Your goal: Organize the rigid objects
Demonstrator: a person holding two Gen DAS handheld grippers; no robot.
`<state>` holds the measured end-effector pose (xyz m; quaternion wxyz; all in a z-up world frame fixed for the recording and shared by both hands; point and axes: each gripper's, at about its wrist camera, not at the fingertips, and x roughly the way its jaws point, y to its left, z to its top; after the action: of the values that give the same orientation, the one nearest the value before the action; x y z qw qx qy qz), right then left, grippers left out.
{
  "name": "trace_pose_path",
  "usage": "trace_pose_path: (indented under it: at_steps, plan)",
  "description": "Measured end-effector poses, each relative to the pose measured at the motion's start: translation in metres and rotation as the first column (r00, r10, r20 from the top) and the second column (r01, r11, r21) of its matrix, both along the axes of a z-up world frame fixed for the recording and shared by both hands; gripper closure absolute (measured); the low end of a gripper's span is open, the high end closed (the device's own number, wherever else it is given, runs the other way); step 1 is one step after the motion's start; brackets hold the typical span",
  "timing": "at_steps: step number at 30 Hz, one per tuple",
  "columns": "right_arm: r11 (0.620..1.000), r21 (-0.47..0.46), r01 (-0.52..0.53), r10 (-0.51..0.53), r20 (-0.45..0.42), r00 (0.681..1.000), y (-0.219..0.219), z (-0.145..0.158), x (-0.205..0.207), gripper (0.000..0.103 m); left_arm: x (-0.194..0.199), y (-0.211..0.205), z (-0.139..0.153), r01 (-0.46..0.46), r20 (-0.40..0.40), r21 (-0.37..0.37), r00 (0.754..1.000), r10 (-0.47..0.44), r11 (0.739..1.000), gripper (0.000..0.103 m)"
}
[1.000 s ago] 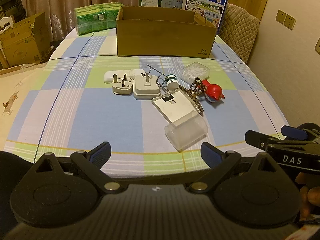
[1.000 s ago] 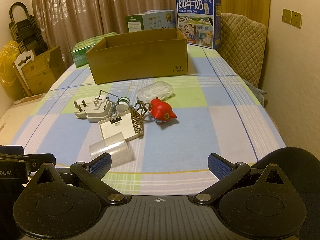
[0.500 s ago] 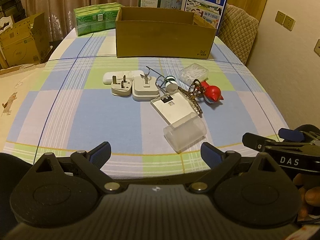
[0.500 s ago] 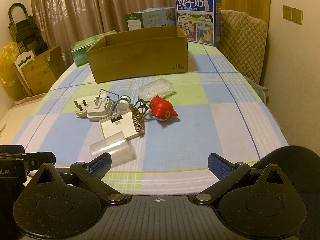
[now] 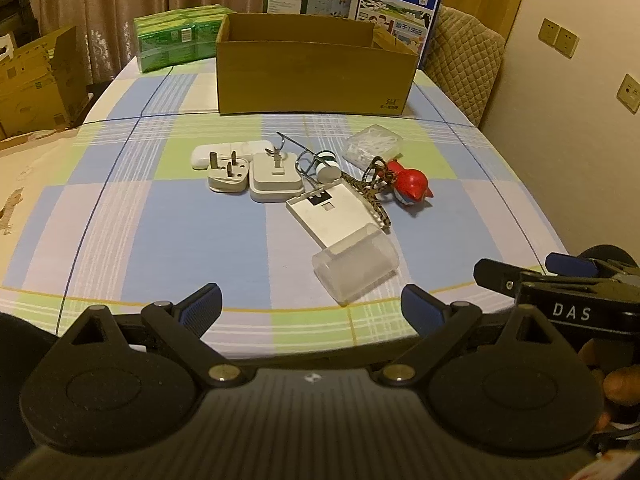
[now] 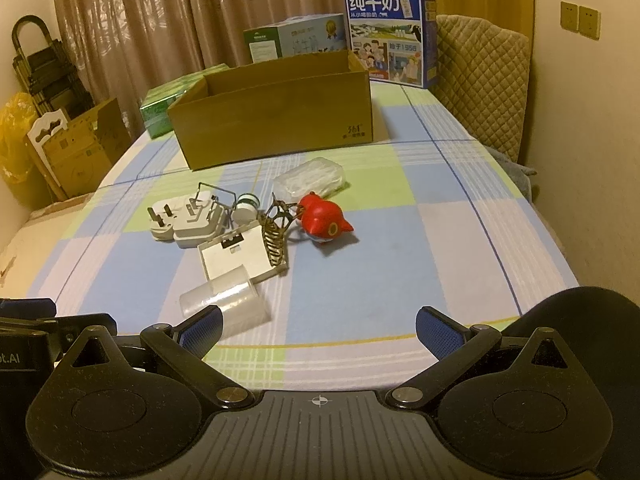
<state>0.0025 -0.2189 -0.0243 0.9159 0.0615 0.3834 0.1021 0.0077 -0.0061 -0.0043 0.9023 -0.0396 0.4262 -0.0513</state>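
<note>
Curtains hang behind a bench covered in a blue, green and white checked cloth. Near its far end an open cardboard box stands upright, with a green pack to its left and two printed cartons behind it; a quilted chair back stands at the right edge. Between box and camera lies a loose cluster: a three-pin plug touching a white adapter, a flat white plate, a clear plastic cup on its side overlapping that plate's near corner, a brown hair claw, a red bird figure and a clear lidded case farther back. Both sets of tongs hover at the near edge, the left tongs and right tongs each spread wide and grasping nothing. The cup lies nearest them, just ahead, in front of the other objects.
</note>
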Motion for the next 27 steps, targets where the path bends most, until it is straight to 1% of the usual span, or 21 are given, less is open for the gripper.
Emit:
trace_pose_path:
  at_steps: [13,18,24,27]
  plan:
    - [1.000,-0.005,0.002,-0.002,0.013,1.000,-0.004,0.003,0.003,0.002,0.007,-0.003,0.000,0.036,-0.005,-0.004,0.999,-0.036,0.999,0.009]
    - [1.000,-0.012,-0.004,0.004,0.026,1.000,-0.005,0.005,0.005,0.002,0.010,-0.004,0.001,0.056,-0.012,0.008,0.998,-0.056,0.998,0.009]
    - [0.999,-0.035,-0.039,0.041,0.063,0.997,-0.003,0.009,0.008,0.002,0.018,-0.007,0.000,0.119,-0.017,0.024,0.993,-0.119,0.993,0.010]
    - [0.998,-0.041,-0.054,0.057,0.072,0.996,-0.003,0.008,0.012,0.002,0.023,-0.010,0.000,0.166,-0.015,0.049,0.986,-0.166,0.985,0.013]
